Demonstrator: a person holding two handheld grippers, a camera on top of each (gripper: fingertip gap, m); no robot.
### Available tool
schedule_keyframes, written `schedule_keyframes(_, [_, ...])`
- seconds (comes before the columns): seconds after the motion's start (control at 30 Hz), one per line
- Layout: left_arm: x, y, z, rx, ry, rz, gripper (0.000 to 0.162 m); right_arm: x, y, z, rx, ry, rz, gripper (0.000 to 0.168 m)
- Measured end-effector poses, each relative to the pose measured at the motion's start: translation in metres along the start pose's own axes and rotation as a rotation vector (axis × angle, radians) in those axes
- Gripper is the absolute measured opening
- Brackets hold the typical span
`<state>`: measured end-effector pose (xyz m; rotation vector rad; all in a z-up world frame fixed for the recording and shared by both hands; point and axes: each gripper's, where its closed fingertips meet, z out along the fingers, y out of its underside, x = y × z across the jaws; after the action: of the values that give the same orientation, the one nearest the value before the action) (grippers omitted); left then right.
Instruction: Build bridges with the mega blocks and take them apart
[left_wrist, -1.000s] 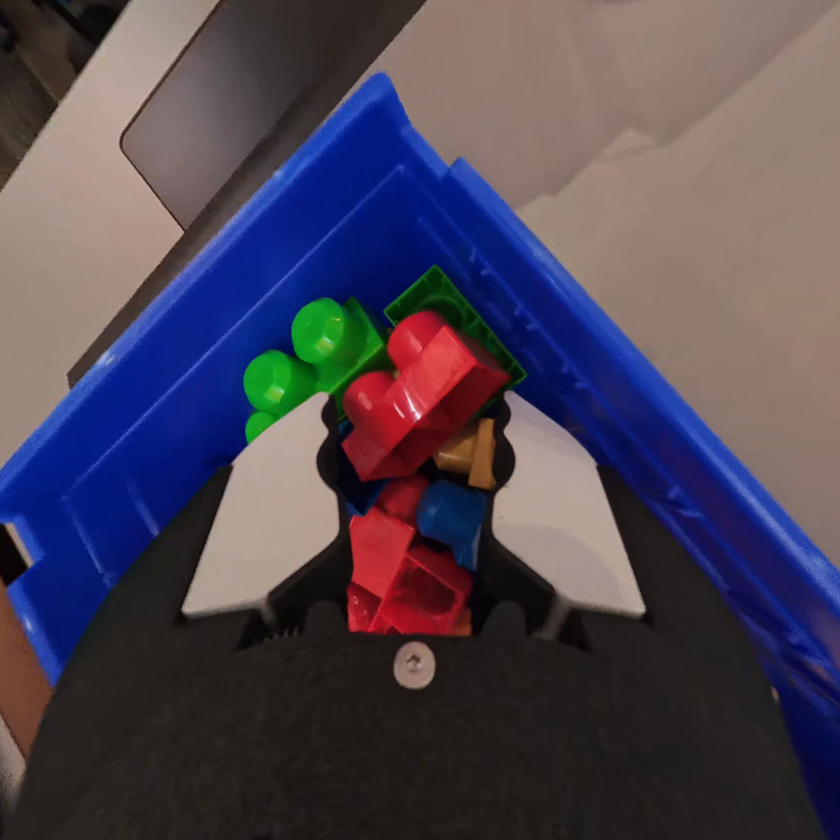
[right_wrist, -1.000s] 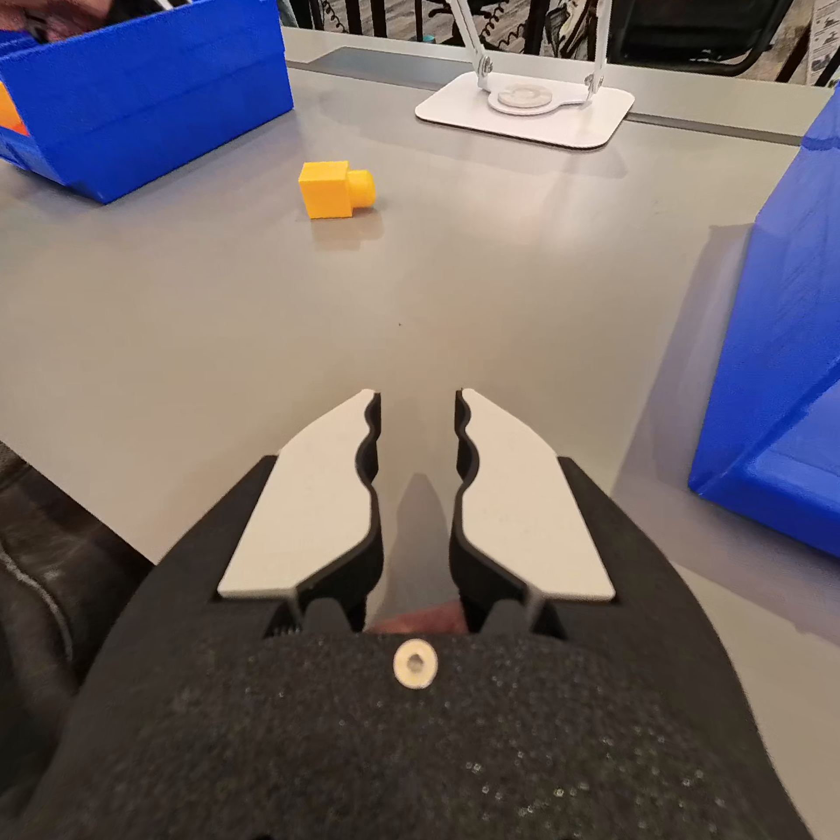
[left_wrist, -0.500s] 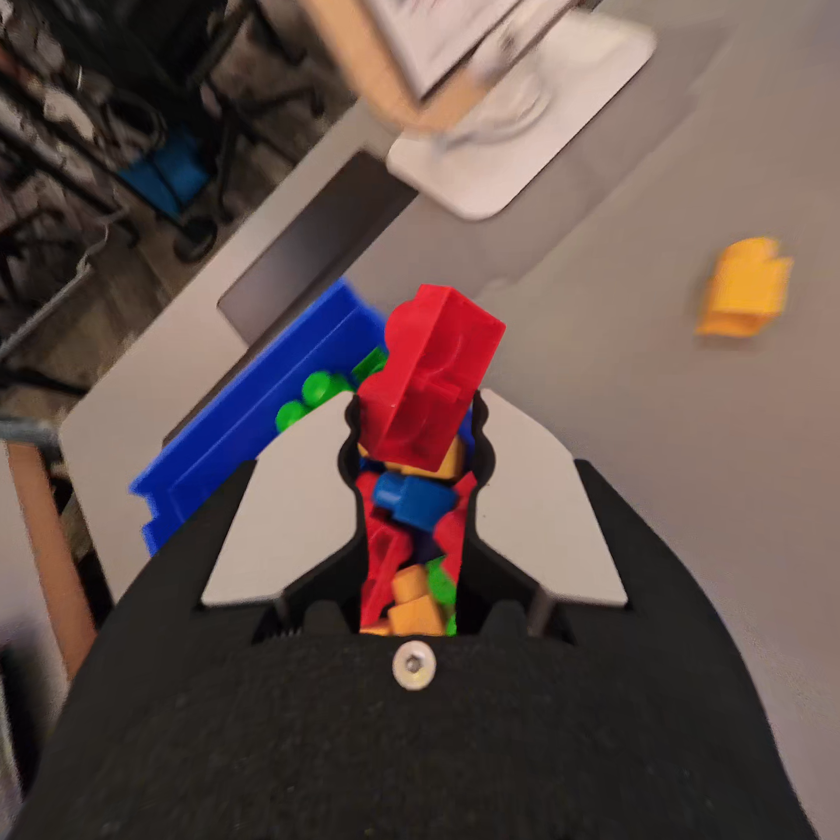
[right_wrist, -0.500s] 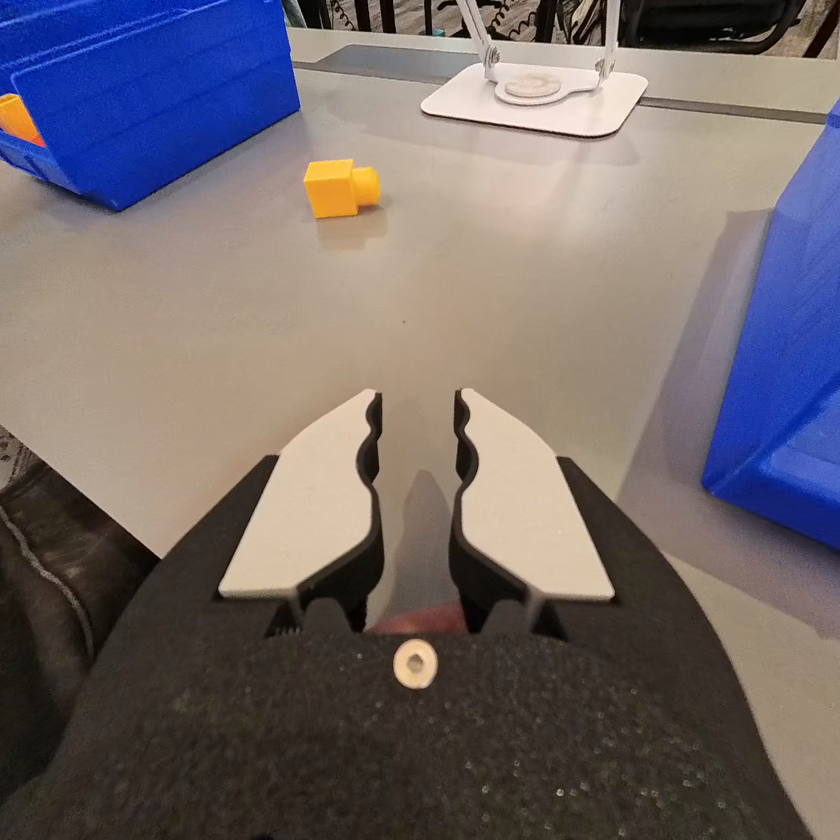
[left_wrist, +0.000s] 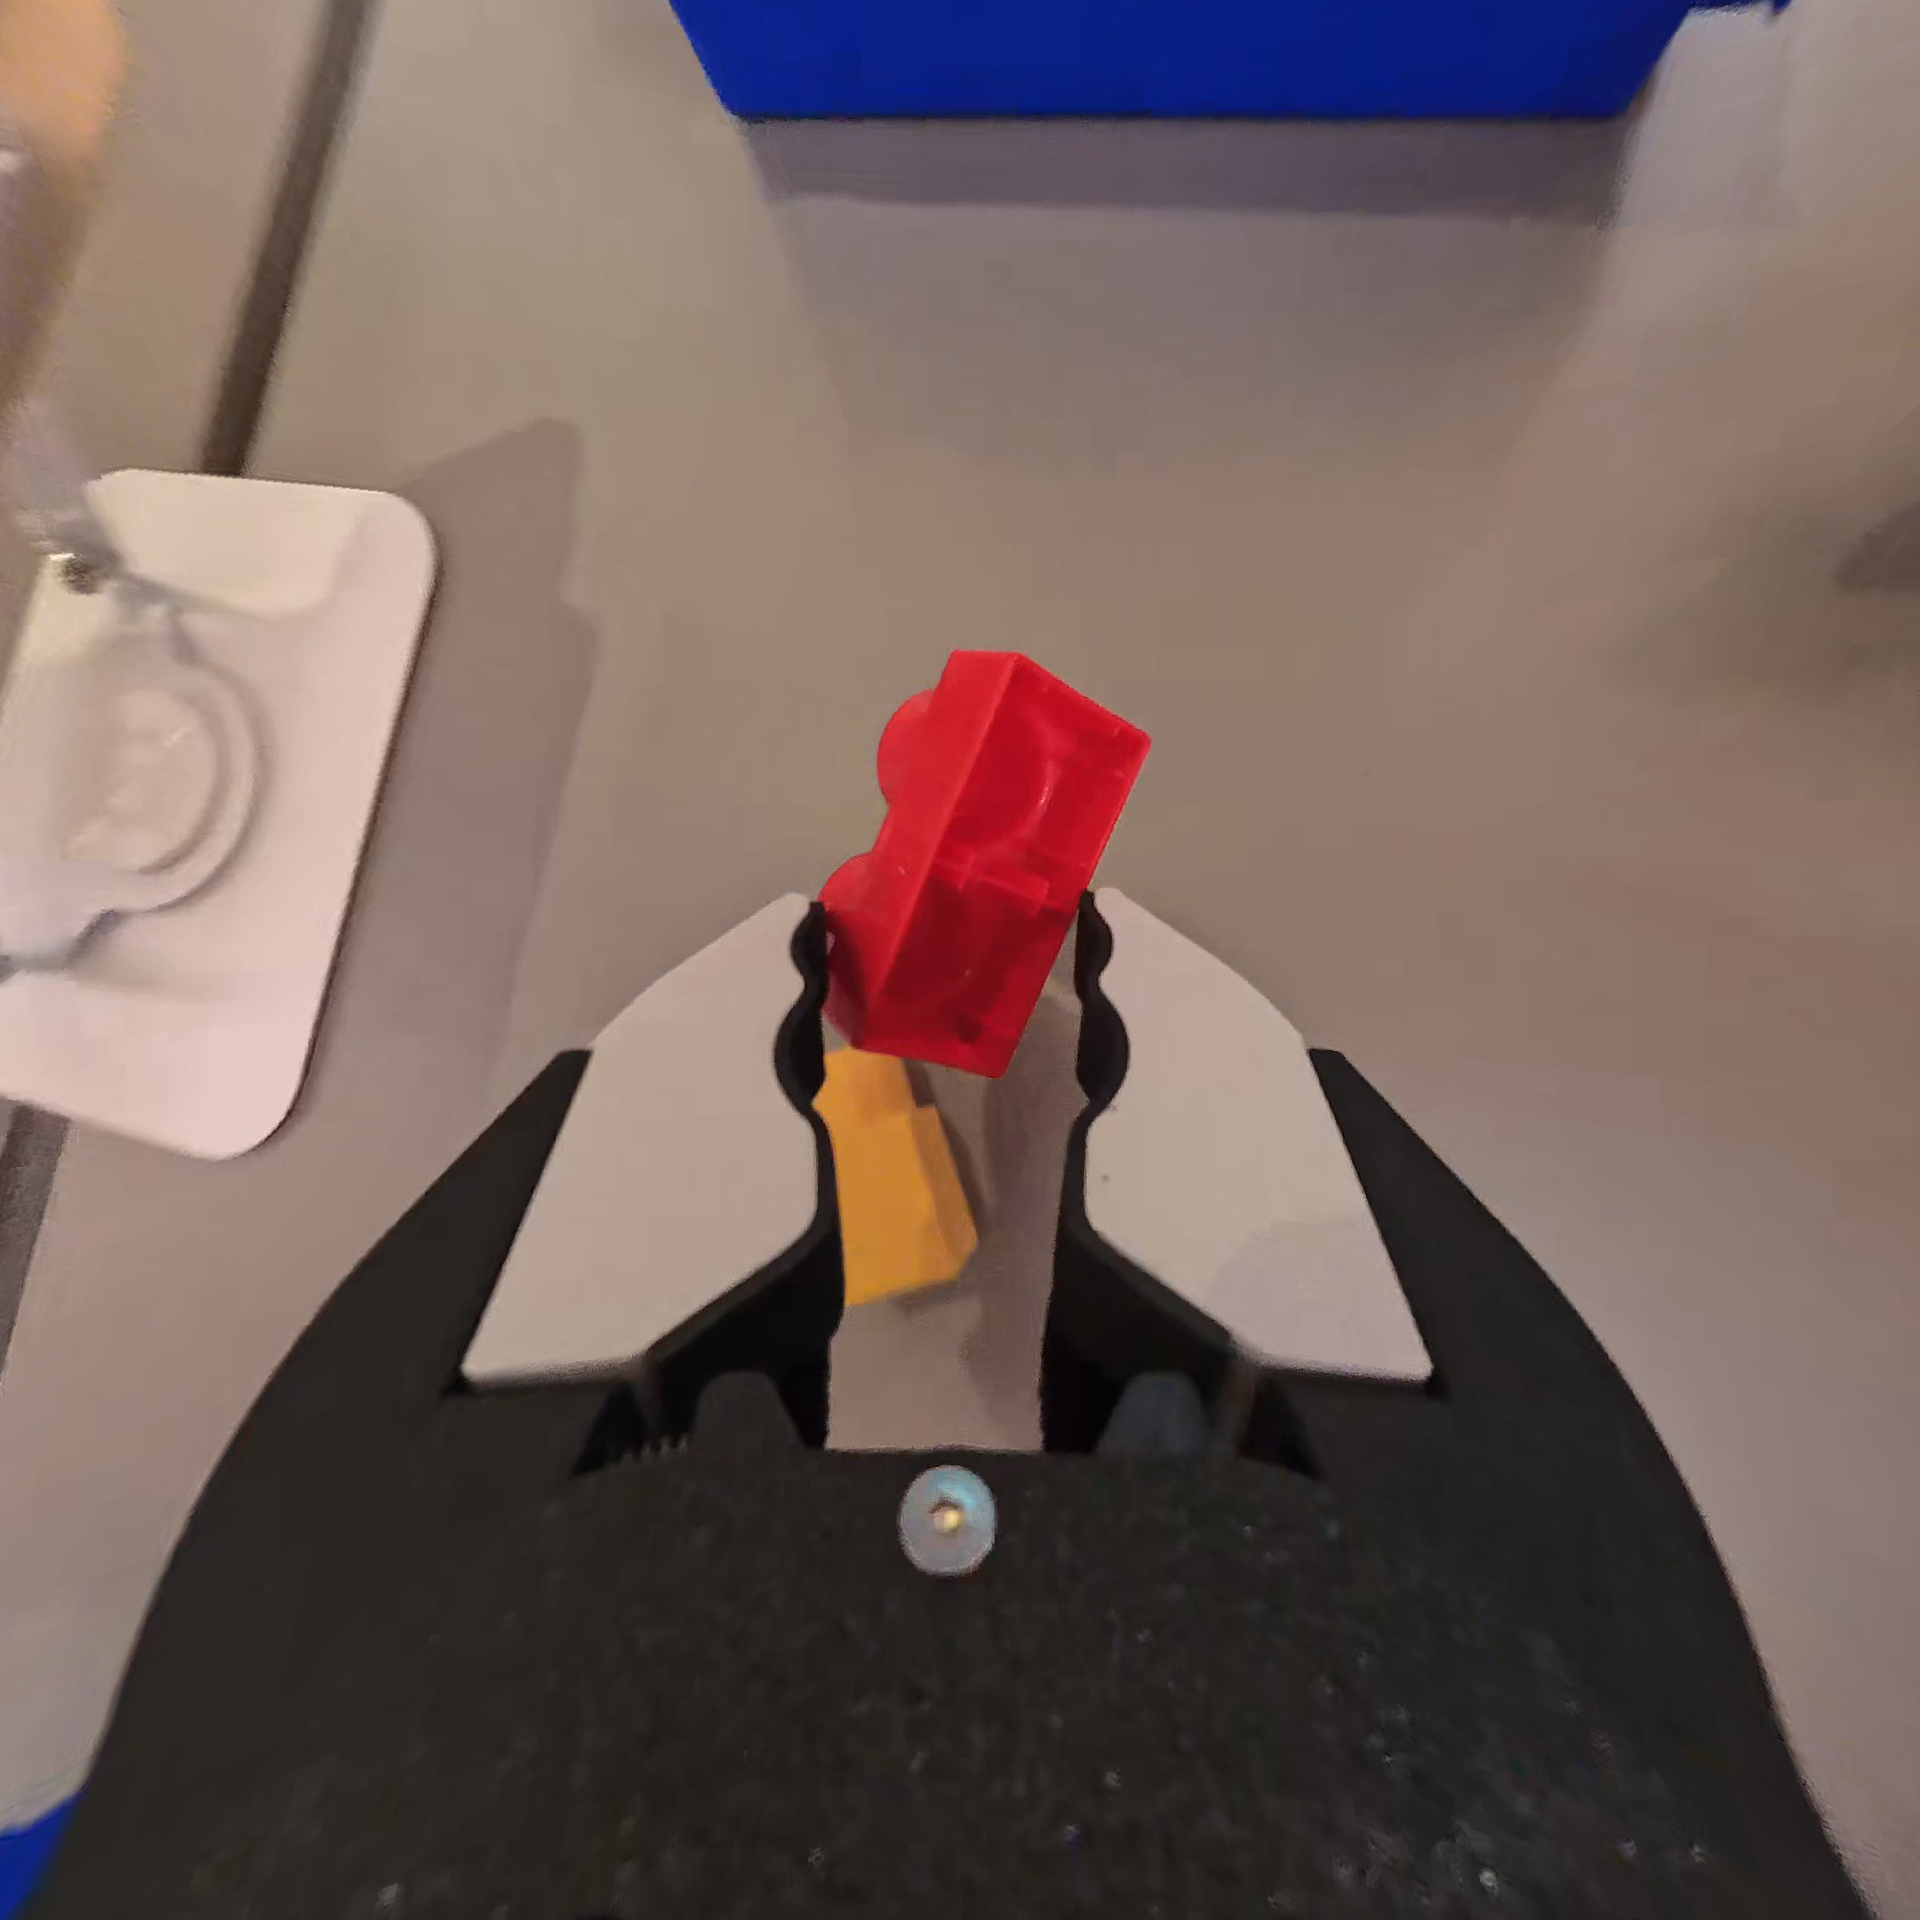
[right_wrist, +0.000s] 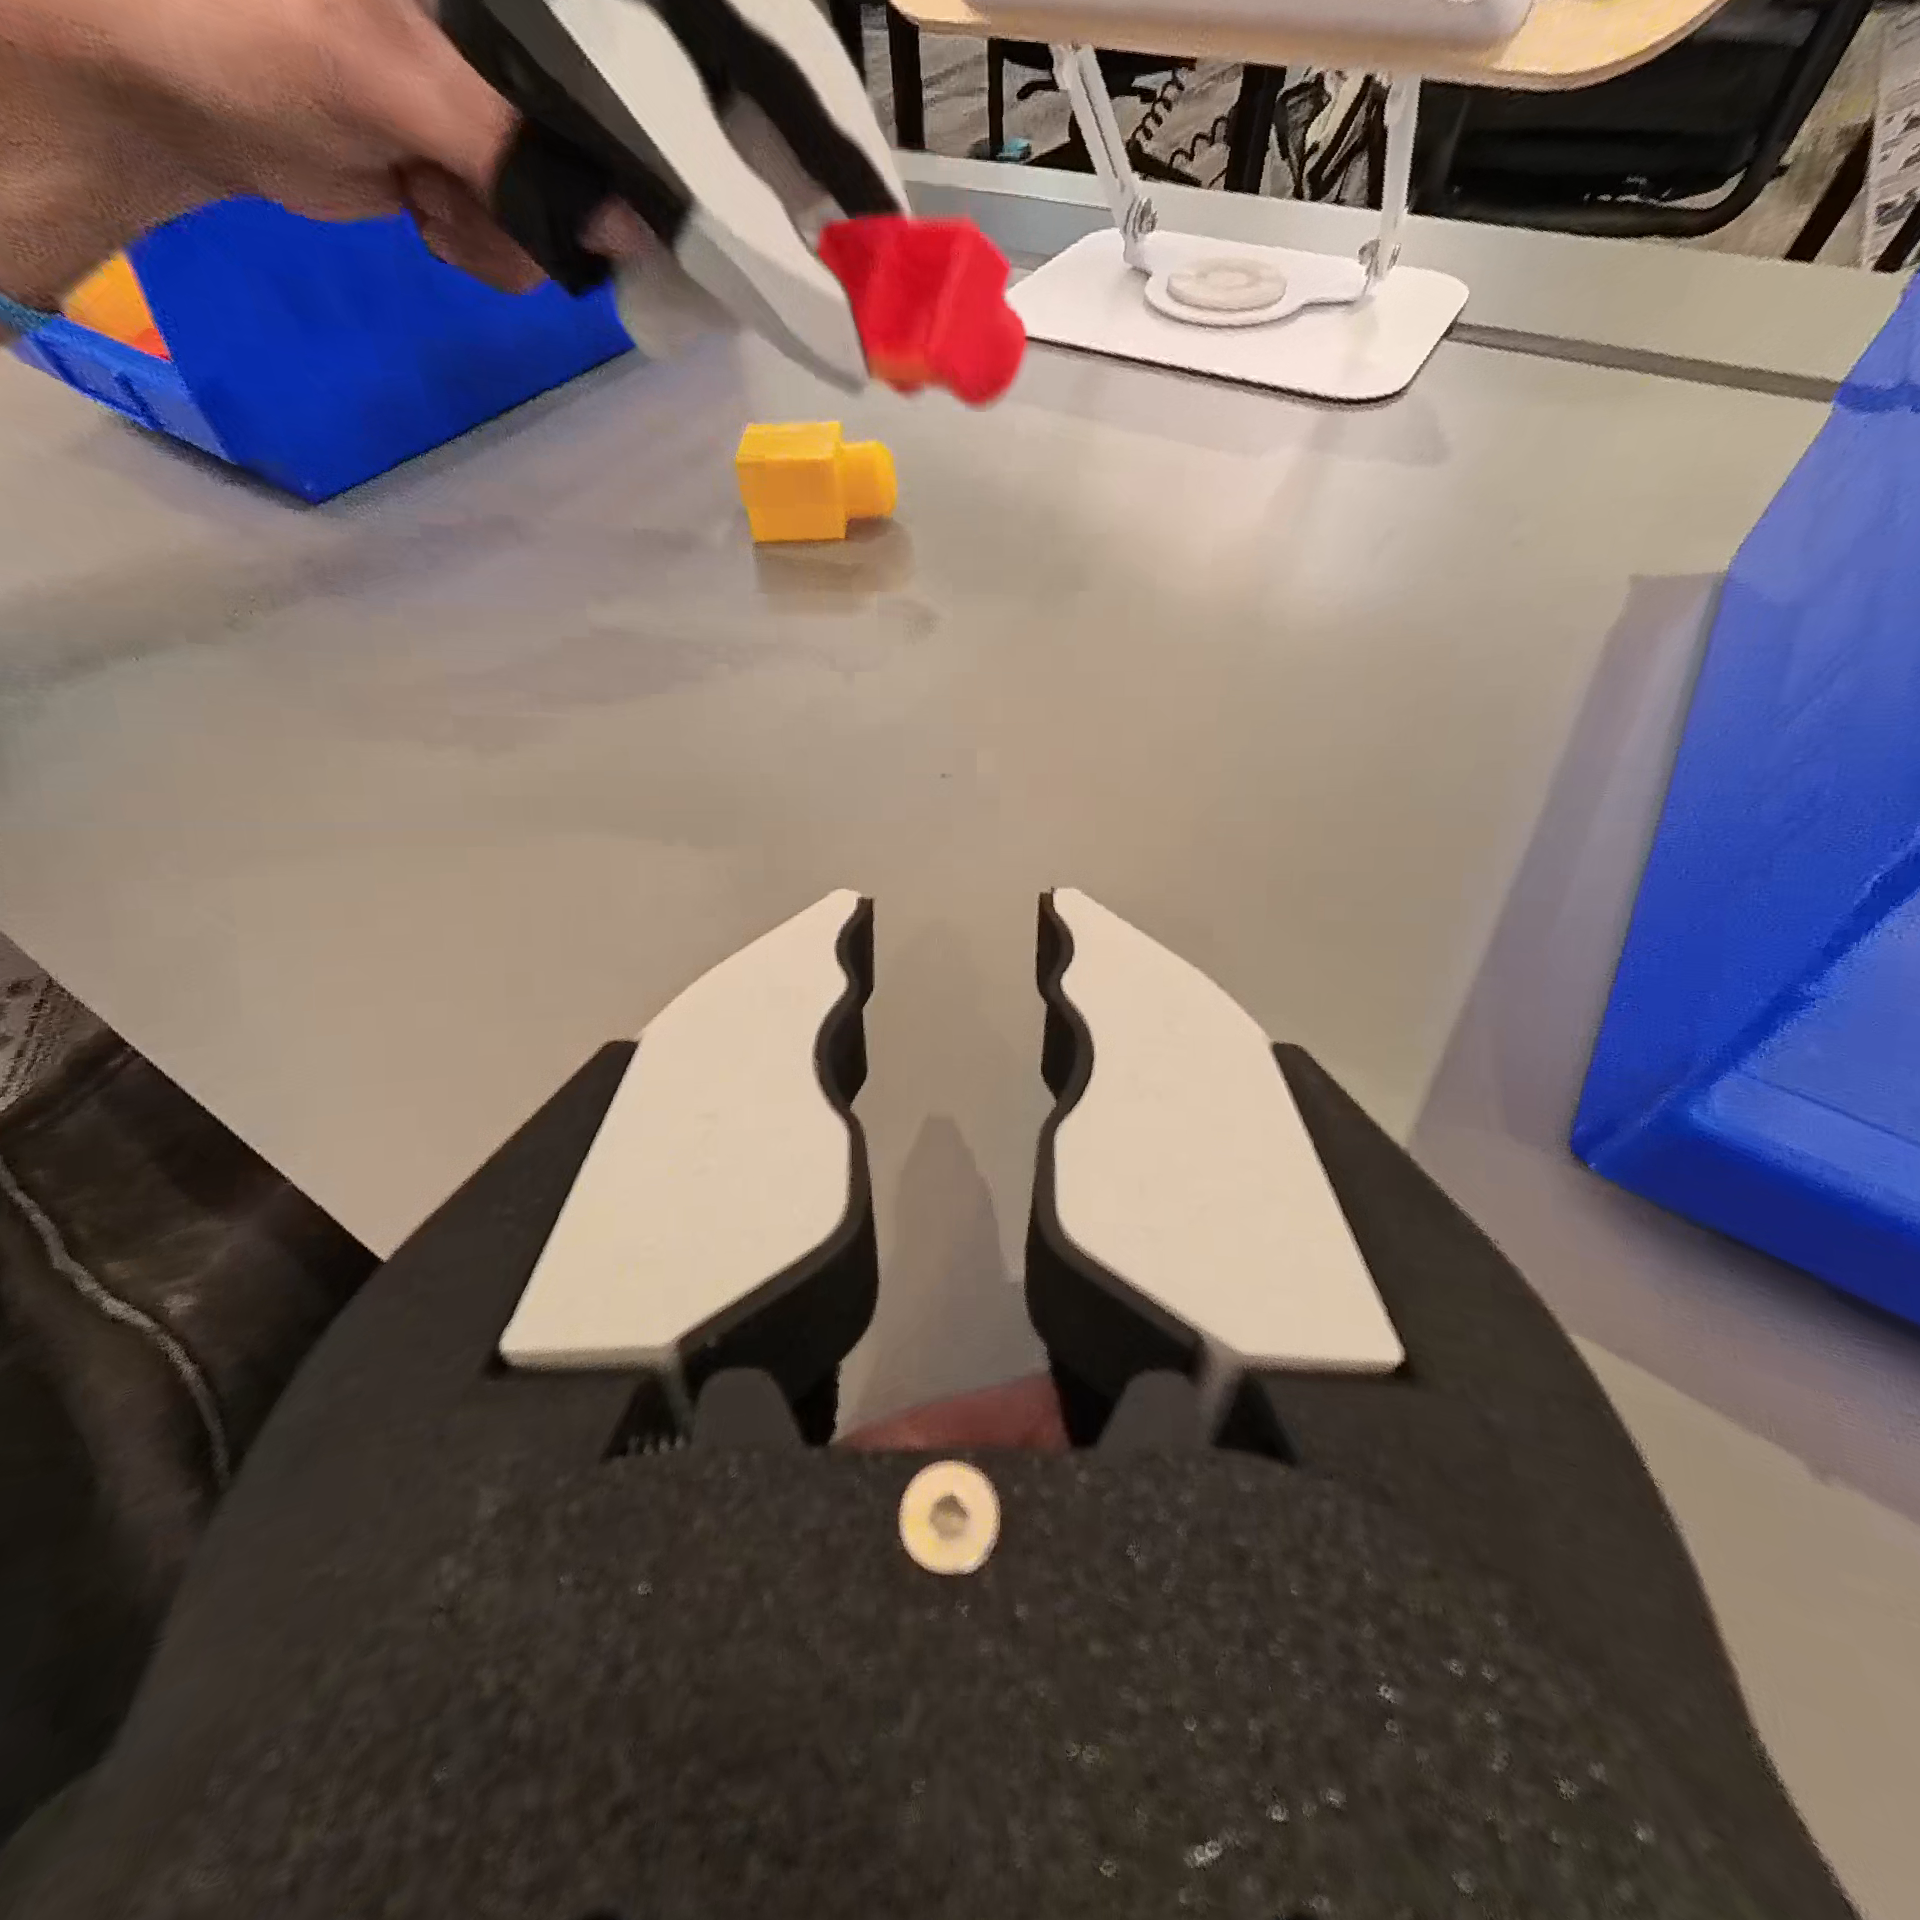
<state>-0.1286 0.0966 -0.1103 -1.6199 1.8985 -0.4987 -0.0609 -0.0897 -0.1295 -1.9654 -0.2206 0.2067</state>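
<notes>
Left wrist view: left gripper (left_wrist: 951, 920) clamped on red block (left_wrist: 982, 868), right above yellow block (left_wrist: 899, 1195). Right wrist view: right gripper (right_wrist: 954, 925) narrowly parted, empty, well short of yellow block (right_wrist: 812, 480) on table (right_wrist: 1195, 665).

This looks like an office or lab workspace set up for recording. A wide, smooth grey table (right_wrist: 1039, 727) carries blue plastic storage bins (right_wrist: 343, 353) and a white flat-based stand with thin metal legs (right_wrist: 1247, 312). Behind the table's far edge stand dark chair frames (right_wrist: 1621, 135) on a patterned floor (right_wrist: 1216, 145).
</notes>
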Motion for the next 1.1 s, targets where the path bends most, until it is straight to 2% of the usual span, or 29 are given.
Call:
schedule_keyframes(0.1, [0.0, 0.006, 0.034, -0.1, -0.021, 0.082, 0.045, 0.002, 0.004, 0.0, -0.01, 0.006, 0.007, 0.03])
schedule_keyframes(0.23, [0.002, 0.014, 0.054, -0.155, -0.027, 0.12, 0.045, 0.002, 0.007, 0.0, -0.018, 0.004, 0.014, 0.03])
schedule_keyframes(0.37, [0.003, 0.027, 0.061, -0.185, -0.036, 0.126, 0.045, 0.002, 0.007, 0.001, -0.021, 0.0, 0.014, 0.03])
schedule_keyframes(0.5, [0.007, 0.03, 0.06, -0.151, -0.011, 0.076, 0.046, 0.001, 0.008, 0.003, -0.027, -0.007, 0.017, 0.03])
schedule_keyframes(0.6, [0.015, 0.029, 0.054, -0.122, 0.017, 0.045, 0.058, 0.0, 0.008, 0.005, -0.027, -0.014, 0.021, 0.03])
schedule_keyframes(0.8, [0.036, 0.03, 0.003, -0.006, -0.007, -0.051, 0.062, 0.004, 0.007, 0.003, -0.022, -0.004, 0.026, 0.03])
schedule_keyframes(0.97, [0.055, 0.043, -0.072, 0.145, -0.119, -0.212, 0.061, 0.003, 0.008, 0.004, -0.021, -0.027, 0.059, 0.03])
schedule_keyframes(1.1, [0.056, 0.066, -0.141, 0.328, -0.265, -0.478, 0.059, 0.0, 0.006, 0.004, -0.014, -0.027, 0.049, 0.03])
